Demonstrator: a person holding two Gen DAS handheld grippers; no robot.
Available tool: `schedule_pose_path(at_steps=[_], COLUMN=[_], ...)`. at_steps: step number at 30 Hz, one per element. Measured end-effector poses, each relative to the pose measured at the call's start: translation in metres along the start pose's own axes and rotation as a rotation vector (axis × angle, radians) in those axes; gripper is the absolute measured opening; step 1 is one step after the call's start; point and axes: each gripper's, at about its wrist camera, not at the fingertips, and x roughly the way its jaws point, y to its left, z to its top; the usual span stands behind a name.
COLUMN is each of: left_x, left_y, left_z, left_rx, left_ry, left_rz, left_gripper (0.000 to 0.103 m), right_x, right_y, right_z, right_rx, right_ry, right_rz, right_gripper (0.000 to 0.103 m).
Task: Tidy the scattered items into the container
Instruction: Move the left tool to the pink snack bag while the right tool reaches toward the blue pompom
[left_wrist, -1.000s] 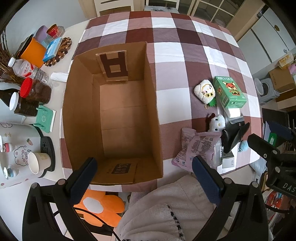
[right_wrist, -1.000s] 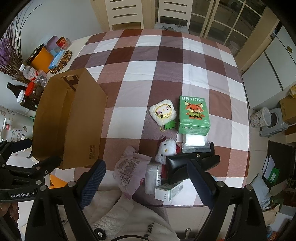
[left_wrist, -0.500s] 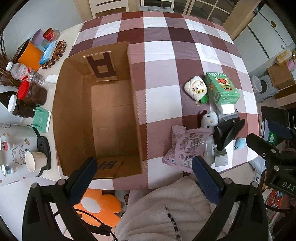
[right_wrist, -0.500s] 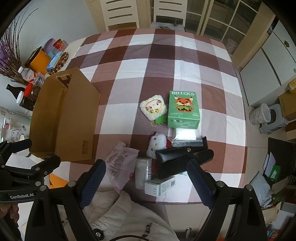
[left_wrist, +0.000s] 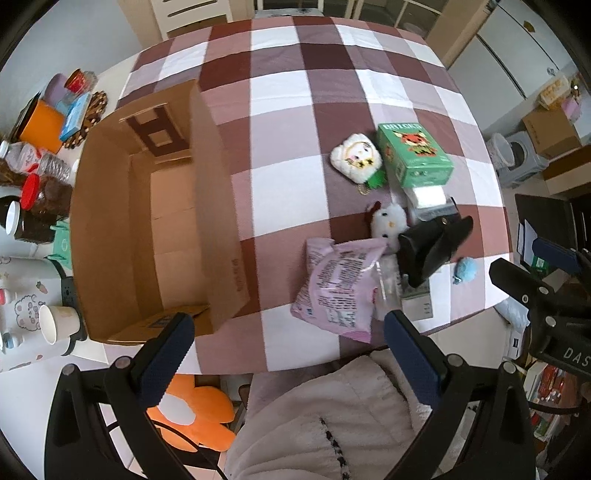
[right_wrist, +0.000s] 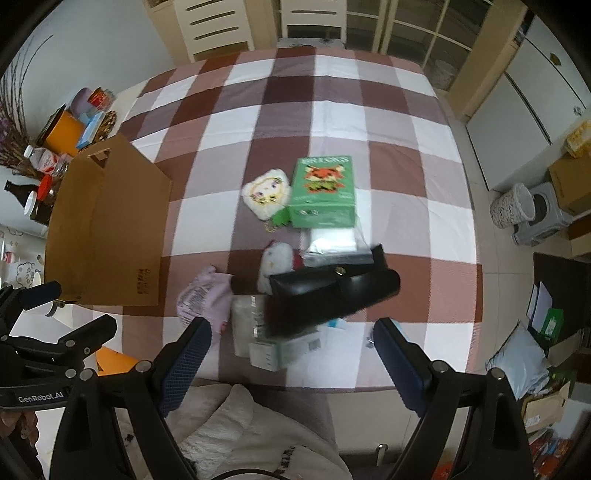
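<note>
An open cardboard box (left_wrist: 155, 221) (right_wrist: 107, 229) stands empty on the left of the checked tablecloth. To its right lie a pink snack bag (left_wrist: 336, 288) (right_wrist: 201, 295), a black case (left_wrist: 432, 247) (right_wrist: 328, 291), a green bricks box (left_wrist: 413, 155) (right_wrist: 325, 192), a round cat plush (left_wrist: 356, 157) (right_wrist: 266, 194), a white kitty plush (left_wrist: 388, 221) (right_wrist: 275, 264), a clear packet (right_wrist: 332, 242), a small white carton (right_wrist: 284, 349) and a blue pompom (left_wrist: 465, 269). My left gripper (left_wrist: 288, 332) is open above the near table edge. My right gripper (right_wrist: 291, 336) is open, hovering over the black case and carton.
Bottles, jars, cups and an orange box (left_wrist: 40, 125) crowd the left side table. An orange flower cushion (left_wrist: 195, 410) lies on the floor. A person's fluffy white sleeve (left_wrist: 325, 413) fills the near bottom. Chairs (right_wrist: 214, 26) stand beyond the table.
Both grippers have shifted right and drawn closer to the pile of items; the cardboard box has slid left in the left wrist view. Nothing has been grasped.
</note>
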Motion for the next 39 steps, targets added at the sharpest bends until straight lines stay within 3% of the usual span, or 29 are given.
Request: schedule_pose_path(at_steps=[5, 11, 19, 25, 30, 39], left_x=[0.008, 0.026, 0.048, 0.066, 0.083, 0.118], left_y=[-0.022, -0.054, -0.088, -0.087, -0.078, -0.06], left_z=[0.0, -0.004, -0.008, -0.012, -0.008, -0.004], left_rx=[0.057, 0.144, 0.259, 0.303, 0.29, 0.248], left_ry=[-0.007, -0.013, -0.081, -0.144, -0.132, -0.067], left_rz=[-0.023, -0.025, -0.03, 0.006, -0.019, -0.057], left_gripper=[0.103, 0.103, 0.103, 0.103, 0.103, 0.103], right_x=[0.003, 0.015, 0.05, 0.078, 0.12, 0.167], right_y=[-0.023, -0.053, -0.099, -0.133, -0.147, -0.136], right_z=[-0.009, -0.023, -0.046, -0.06, -0.068, -0.066], right_rx=[0.008, 0.012, 0.108, 0.197, 0.235, 0.145], right_ry=[-0.013, -0.017, 0.027, -0.015, 0.046, 0.111], right_rz=[-0.002, -0.063, -0.078, -0.188, -0.1, -0.133], right_gripper=[0.092, 0.092, 0.092, 0.092, 0.092, 0.092])
